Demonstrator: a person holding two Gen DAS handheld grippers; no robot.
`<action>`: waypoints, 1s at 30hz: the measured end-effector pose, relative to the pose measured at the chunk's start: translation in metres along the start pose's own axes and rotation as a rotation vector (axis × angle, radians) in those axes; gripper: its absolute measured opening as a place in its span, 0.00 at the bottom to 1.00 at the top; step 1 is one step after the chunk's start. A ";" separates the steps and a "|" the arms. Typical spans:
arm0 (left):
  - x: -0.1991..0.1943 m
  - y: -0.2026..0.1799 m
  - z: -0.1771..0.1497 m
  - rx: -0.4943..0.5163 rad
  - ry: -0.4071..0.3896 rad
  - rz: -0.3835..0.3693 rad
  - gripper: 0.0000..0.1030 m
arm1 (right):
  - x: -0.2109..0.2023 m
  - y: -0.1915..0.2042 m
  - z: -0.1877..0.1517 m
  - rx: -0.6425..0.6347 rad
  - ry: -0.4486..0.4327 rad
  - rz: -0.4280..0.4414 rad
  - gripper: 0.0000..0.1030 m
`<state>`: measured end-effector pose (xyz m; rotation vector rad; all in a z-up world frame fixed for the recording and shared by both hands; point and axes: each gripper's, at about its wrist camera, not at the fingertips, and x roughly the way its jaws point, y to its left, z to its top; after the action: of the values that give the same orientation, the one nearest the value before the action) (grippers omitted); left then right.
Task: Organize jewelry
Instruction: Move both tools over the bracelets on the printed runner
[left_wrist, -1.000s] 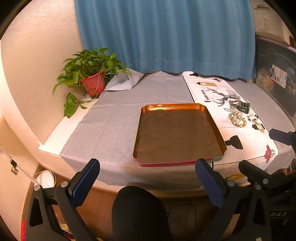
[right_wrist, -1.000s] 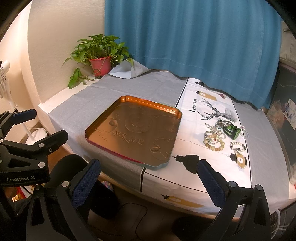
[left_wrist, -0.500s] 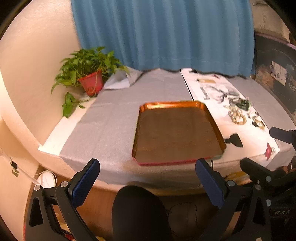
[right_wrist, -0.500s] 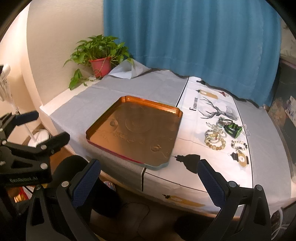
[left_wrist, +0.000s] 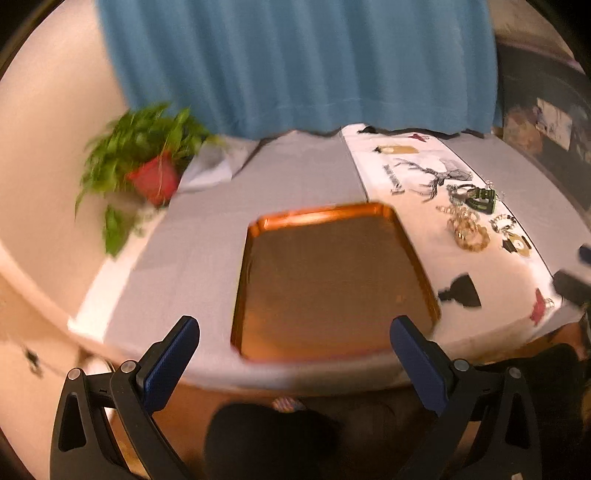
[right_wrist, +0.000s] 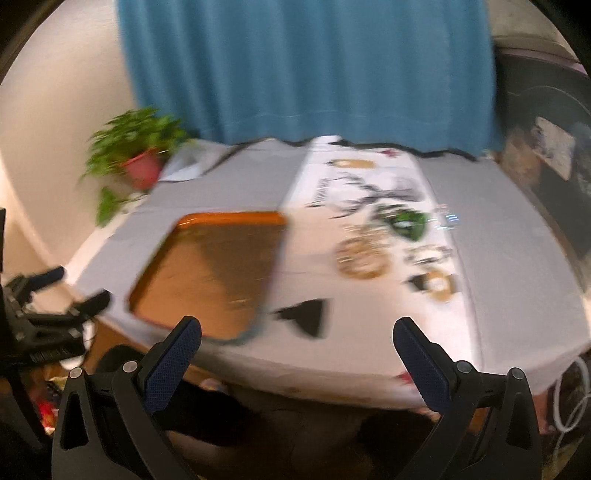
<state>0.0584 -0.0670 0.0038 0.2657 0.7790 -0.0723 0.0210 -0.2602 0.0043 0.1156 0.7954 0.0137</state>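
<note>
Right wrist view has swung toward the jewelry; right gripper and left gripper both spread, empty; tray bare; pickup pending.

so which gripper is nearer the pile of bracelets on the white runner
Right. The right gripper faces the bracelets almost straight ahead past the table edge; the left gripper sits before the copper tray, with the bracelets off to its right.
</note>
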 end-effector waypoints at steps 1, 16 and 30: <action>0.003 -0.006 0.011 0.010 -0.020 0.000 1.00 | 0.000 -0.017 0.006 0.003 -0.013 -0.049 1.00; 0.084 -0.116 0.062 0.114 0.091 -0.215 1.00 | 0.080 -0.154 0.005 0.142 0.056 -0.188 1.00; 0.156 -0.187 0.111 0.180 0.162 -0.331 1.00 | 0.138 -0.184 0.015 0.126 0.113 -0.199 1.00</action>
<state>0.2154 -0.2709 -0.0692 0.3133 0.9739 -0.4389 0.1220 -0.4363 -0.1034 0.1559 0.9176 -0.2198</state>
